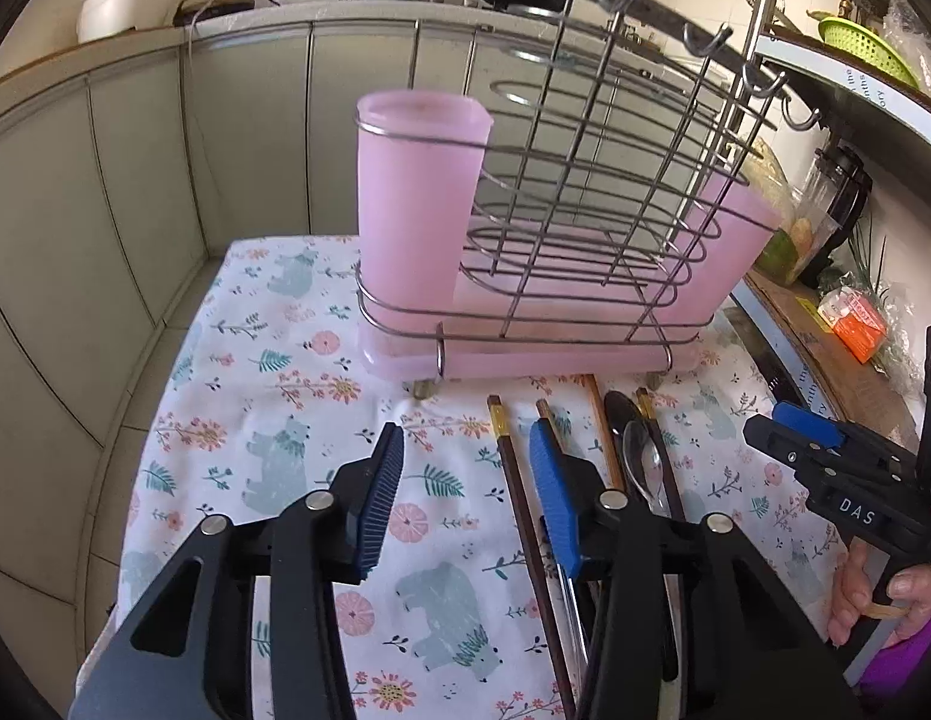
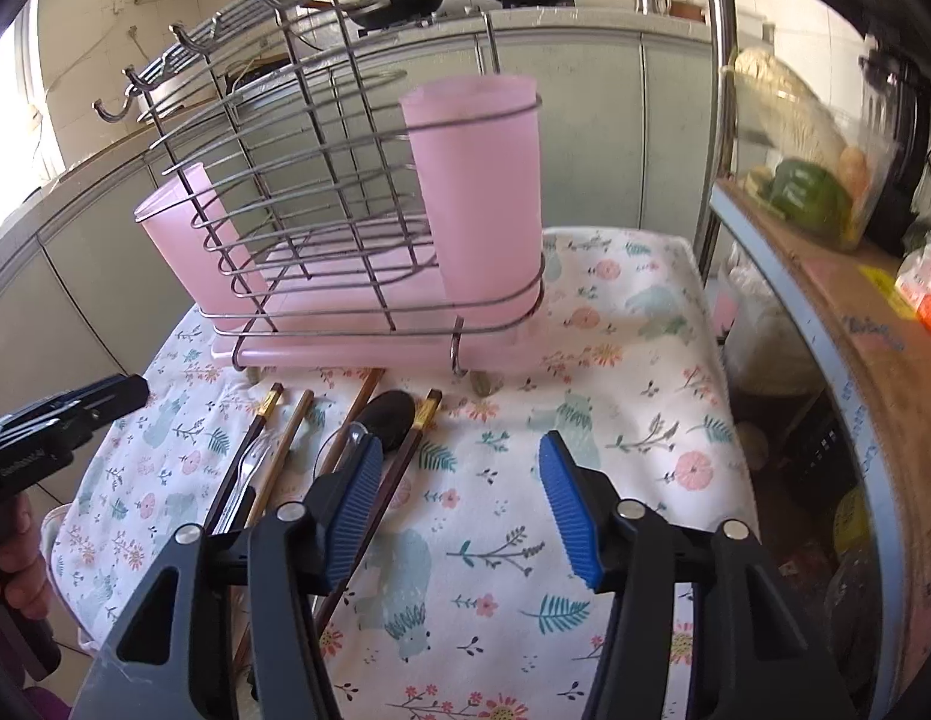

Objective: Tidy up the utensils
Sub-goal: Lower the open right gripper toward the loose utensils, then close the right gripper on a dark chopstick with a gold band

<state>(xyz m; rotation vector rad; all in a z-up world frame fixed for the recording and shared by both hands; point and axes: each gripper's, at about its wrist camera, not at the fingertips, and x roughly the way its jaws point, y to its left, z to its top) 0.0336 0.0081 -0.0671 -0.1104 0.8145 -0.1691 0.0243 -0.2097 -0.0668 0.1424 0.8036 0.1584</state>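
Chopsticks (image 1: 528,516), slim dark wood, lie with a glossy black spoon (image 2: 388,417) just before the chrome wire rack (image 1: 561,222) on the floral-clothed tabletop (image 1: 249,396); both grippers' ribbed blue fingers (image 2: 564,501) stand apart, holding nothing.

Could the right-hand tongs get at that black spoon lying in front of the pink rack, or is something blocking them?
Probably yes. The right tongs stand open with nothing between them, and the black spoon lies uncovered on the cloth just ahead and to their left. Chopsticks crowd close beside it, so they might get pinched too.
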